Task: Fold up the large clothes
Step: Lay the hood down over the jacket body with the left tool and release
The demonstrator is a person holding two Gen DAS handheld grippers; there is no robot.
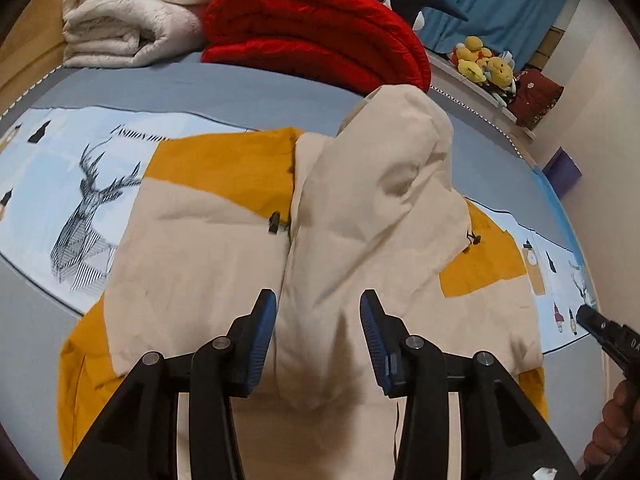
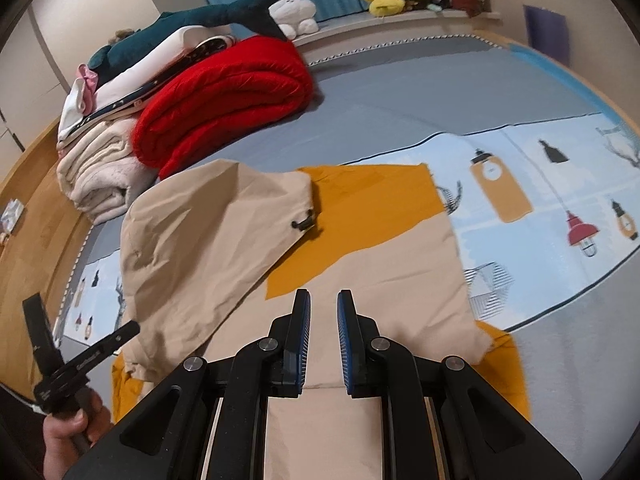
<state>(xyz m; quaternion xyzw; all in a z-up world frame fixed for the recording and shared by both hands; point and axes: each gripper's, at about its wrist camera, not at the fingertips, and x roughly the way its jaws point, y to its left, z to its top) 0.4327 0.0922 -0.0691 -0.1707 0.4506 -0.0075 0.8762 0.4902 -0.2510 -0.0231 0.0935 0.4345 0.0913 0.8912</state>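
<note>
The jacket (image 1: 192,248) lies flat on the bed (image 1: 240,92), hood (image 1: 384,200) folded over its back. Left gripper (image 1: 318,320) hangs released astride the hood ridge; right gripper (image 2: 323,320) is nearly clenched, empty. The puffy hood may spring back and undo the fold.

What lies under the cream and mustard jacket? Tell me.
The jacket lies on a printed bedsheet with lamps and a deer head, grey beyond. Whatever sits directly beneath the jacket is covered.
</note>
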